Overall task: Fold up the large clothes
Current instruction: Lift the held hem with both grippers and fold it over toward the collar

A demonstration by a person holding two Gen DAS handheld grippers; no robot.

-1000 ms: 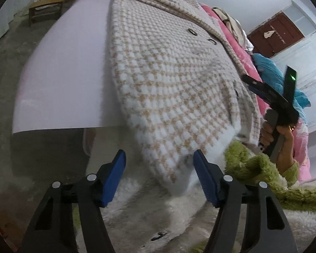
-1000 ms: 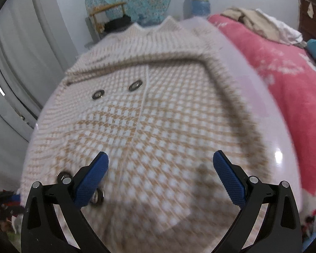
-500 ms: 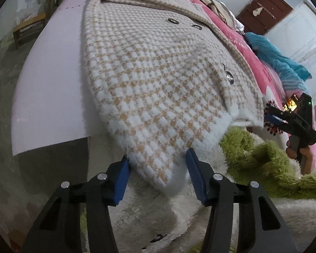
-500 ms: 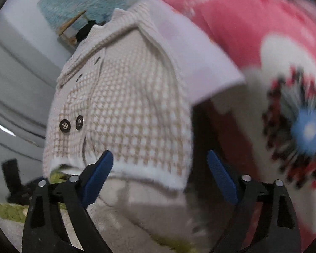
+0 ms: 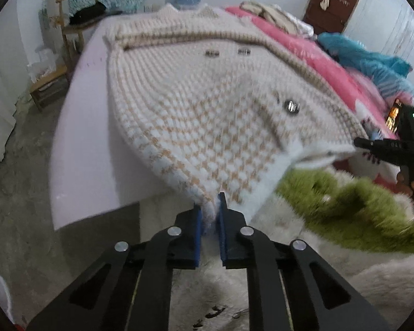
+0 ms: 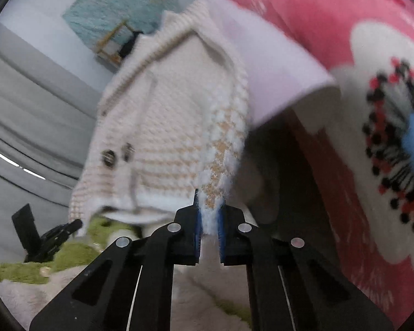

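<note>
Each claw, left claw point(image 5: 209, 209) and right claw point(image 6: 209, 215), pinches the coat's point(image 5: 207, 104) hem.

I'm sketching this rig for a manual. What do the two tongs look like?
Both look alike: the left tongs and right tongs have black plastic arms with cut-out slots, round silver rivets at the pivots, and blue ridged pads lining the inner faces.
</note>
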